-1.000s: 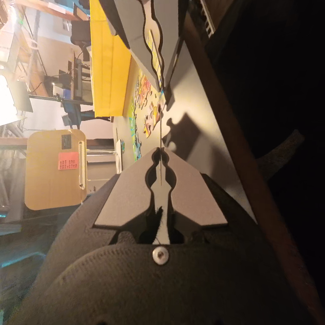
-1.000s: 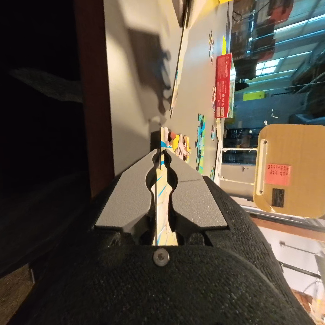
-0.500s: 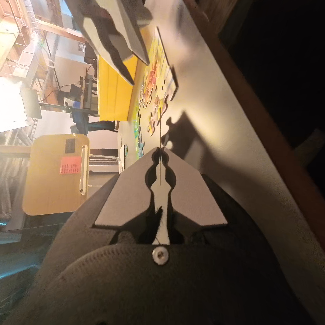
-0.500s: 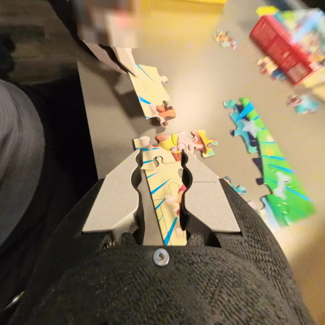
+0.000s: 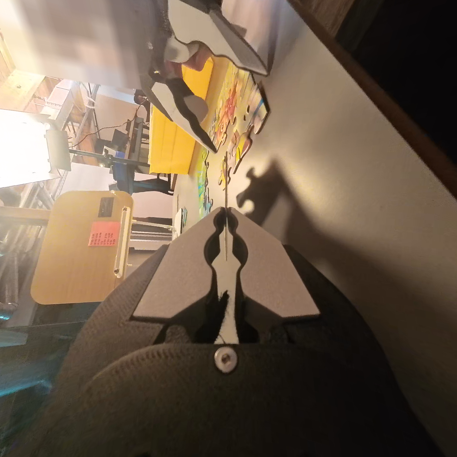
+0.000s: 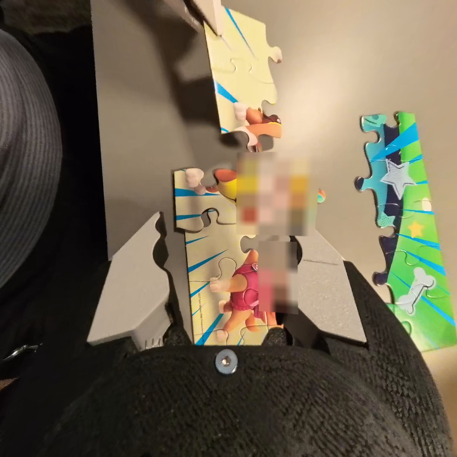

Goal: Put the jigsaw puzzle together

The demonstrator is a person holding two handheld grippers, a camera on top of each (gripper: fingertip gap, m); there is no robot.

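Left tool [image 5: 226, 210] was clamped edge-on on a puzzle section [image 6: 241, 69]; right tool [image 6: 228, 230] gaped wide, empty, above the section on the worktop [image 6: 321, 74].

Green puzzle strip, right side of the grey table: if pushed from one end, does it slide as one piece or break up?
The green puzzle strip is several thin pieces interlocked and lying flat, so it is probably light and would slide easily on the smooth grey table. An end push may buckle or separate the seams. Its low edge likely makes pinching awkward.
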